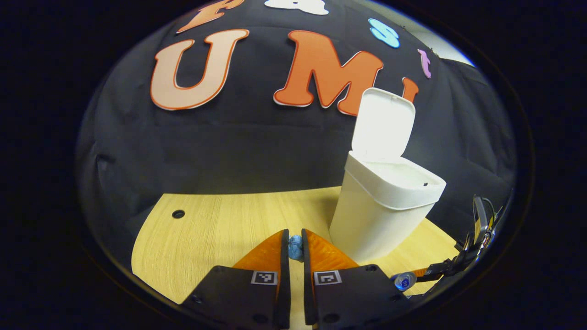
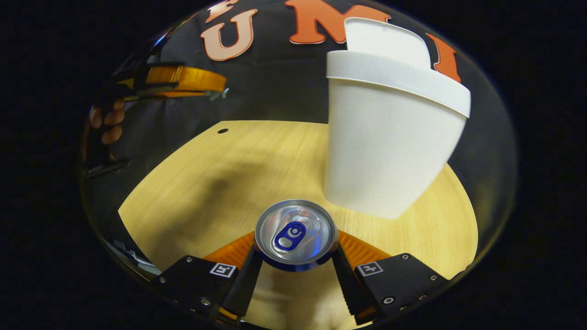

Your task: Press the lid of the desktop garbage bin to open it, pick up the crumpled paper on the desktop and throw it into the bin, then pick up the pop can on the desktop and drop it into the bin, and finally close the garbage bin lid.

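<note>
The white desktop bin (image 1: 380,215) stands on the wooden table with its lid (image 1: 383,123) swung upright and its mouth showing. Left of the bin, my left gripper (image 1: 296,238) is shut on a small blue crumpled paper (image 1: 296,250) pinched at its tips. In the right gripper view the same gripper (image 2: 183,80) hangs high at the upper left, held by a hand. My right gripper (image 2: 296,251) is shut on the pop can (image 2: 296,234), whose silver top faces the camera, just in front of the bin (image 2: 385,137). The can (image 1: 406,280) also appears low on the right of the left gripper view.
The light wooden table (image 1: 206,229) has a small round hole (image 1: 178,214) near its far left corner. The black cloth wall rises right behind the table and the bin. Open tabletop (image 2: 206,183) lies to the left of the bin.
</note>
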`<act>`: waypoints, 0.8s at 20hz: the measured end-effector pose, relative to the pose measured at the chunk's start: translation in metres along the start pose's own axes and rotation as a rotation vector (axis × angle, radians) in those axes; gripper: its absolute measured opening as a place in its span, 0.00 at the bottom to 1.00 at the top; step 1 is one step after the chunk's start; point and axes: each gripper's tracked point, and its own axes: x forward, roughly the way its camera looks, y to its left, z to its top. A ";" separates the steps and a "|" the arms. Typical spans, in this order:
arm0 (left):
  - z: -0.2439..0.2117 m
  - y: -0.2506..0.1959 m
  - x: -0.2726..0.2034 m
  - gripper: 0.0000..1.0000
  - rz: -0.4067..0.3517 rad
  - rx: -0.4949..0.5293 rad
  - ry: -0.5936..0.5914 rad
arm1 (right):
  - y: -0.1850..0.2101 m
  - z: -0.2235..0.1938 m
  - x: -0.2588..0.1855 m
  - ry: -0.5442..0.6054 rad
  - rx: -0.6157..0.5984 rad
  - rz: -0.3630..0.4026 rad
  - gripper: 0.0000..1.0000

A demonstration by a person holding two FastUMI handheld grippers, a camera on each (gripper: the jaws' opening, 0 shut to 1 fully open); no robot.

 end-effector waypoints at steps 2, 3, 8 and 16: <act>0.015 -0.012 0.004 0.15 -0.024 0.013 -0.032 | -0.001 -0.001 0.001 0.002 0.015 -0.020 0.80; 0.021 -0.018 0.008 0.15 -0.041 0.018 -0.043 | -0.001 -0.001 0.001 0.005 0.022 -0.030 0.81; 0.047 -0.051 0.017 0.15 -0.105 0.062 -0.113 | -0.005 -0.001 -0.001 0.010 0.062 -0.078 0.80; 0.096 -0.114 0.029 0.15 -0.217 0.153 -0.260 | -0.012 -0.002 0.002 0.015 0.143 -0.162 0.80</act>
